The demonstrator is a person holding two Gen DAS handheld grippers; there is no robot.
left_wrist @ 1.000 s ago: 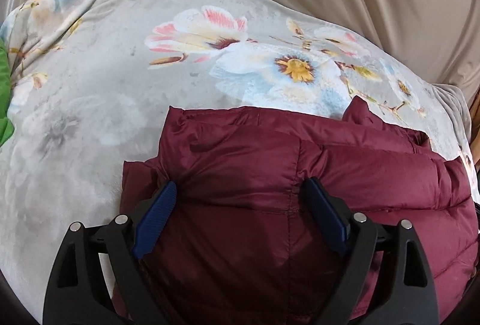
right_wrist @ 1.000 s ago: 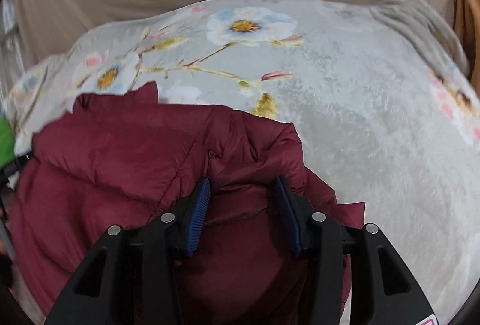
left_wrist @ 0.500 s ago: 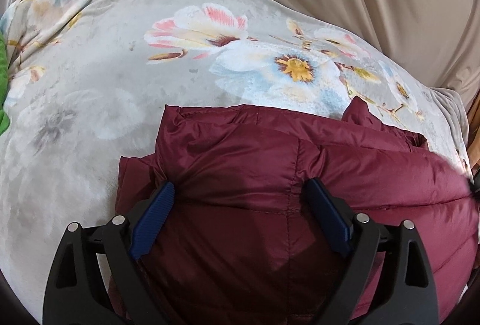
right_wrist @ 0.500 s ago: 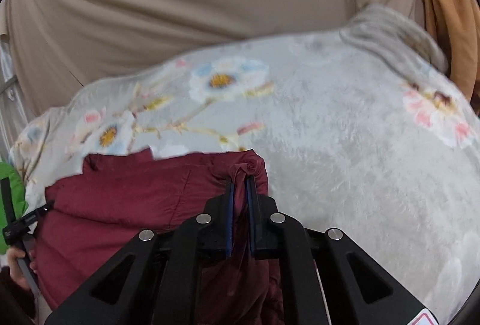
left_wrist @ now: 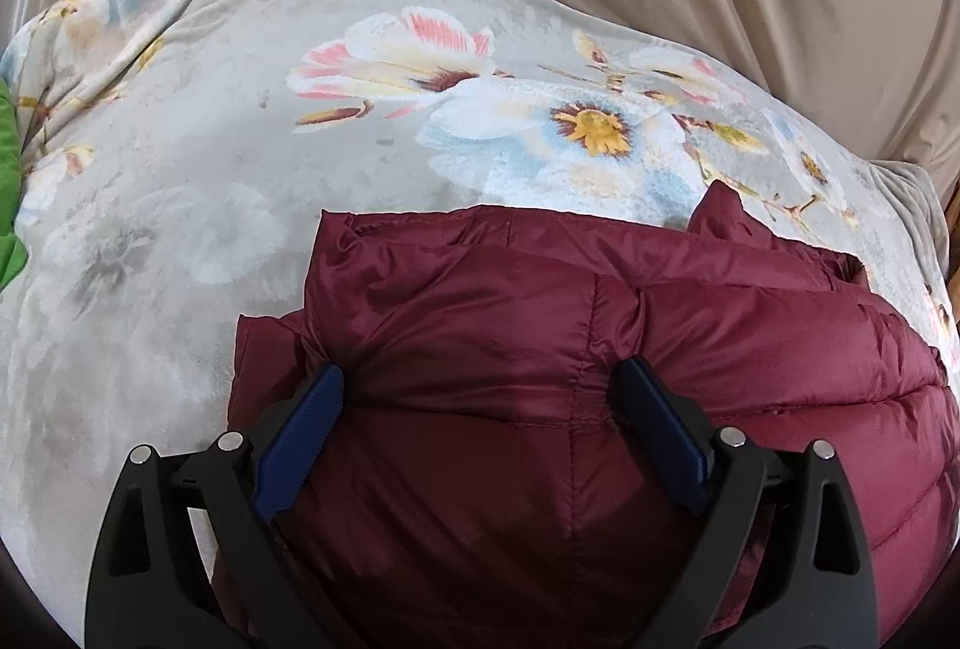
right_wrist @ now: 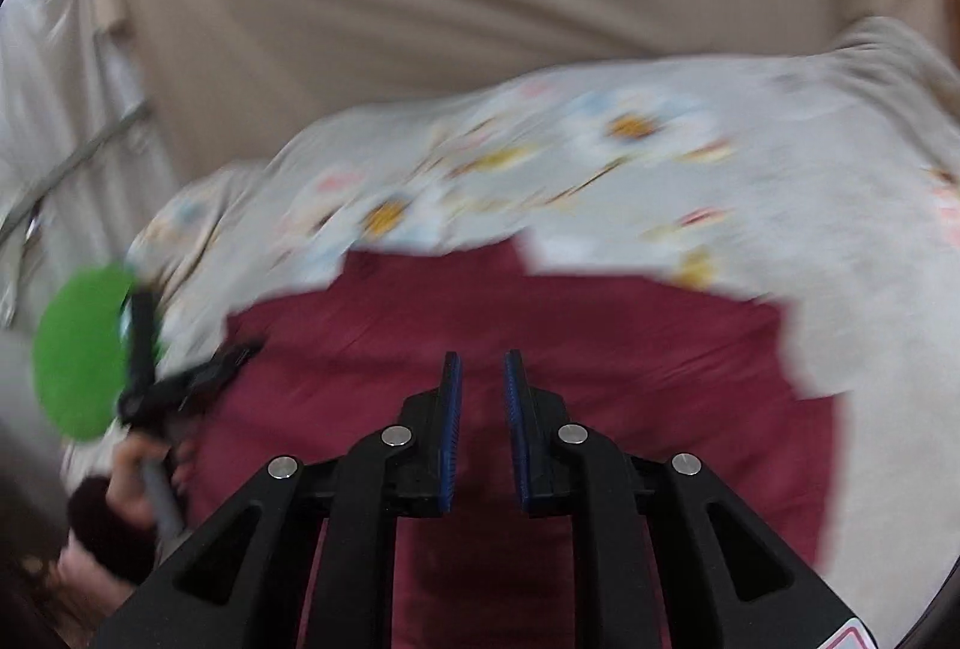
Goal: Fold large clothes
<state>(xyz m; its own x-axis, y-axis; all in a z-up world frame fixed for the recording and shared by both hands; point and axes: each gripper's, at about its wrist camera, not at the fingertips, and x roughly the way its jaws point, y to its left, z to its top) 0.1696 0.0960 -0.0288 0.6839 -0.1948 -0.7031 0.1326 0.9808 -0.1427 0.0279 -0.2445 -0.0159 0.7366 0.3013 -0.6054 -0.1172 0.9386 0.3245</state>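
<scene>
The jacket (left_wrist: 540,409) lies on the floral blanket (left_wrist: 240,169), toward its near edge, already doubled into a thick bundle. I judge it light and puffy: soft quilted down under a slick shell that will slide on itself and spring back when let go. A pinch on a bare panel would likely slip, so I would take it at a stitched seam or a folded edge, where the layers bunch and give the pads something to bite.

My left gripper (left_wrist: 480,397) has its jaws wide, 1 blue pad (left_wrist: 306,427) pushed into the jacket on each side of a puffed panel. It presses down on the bundle and pins it to the blanket; it does not pinch it.

My right gripper (right_wrist: 480,379) hangs above the jacket's middle in a blurred view. Its jaws have just been opening a little and stand narrowly apart, with nothing between them; the jacket shows through the gap, below. It holds nothing.
</scene>
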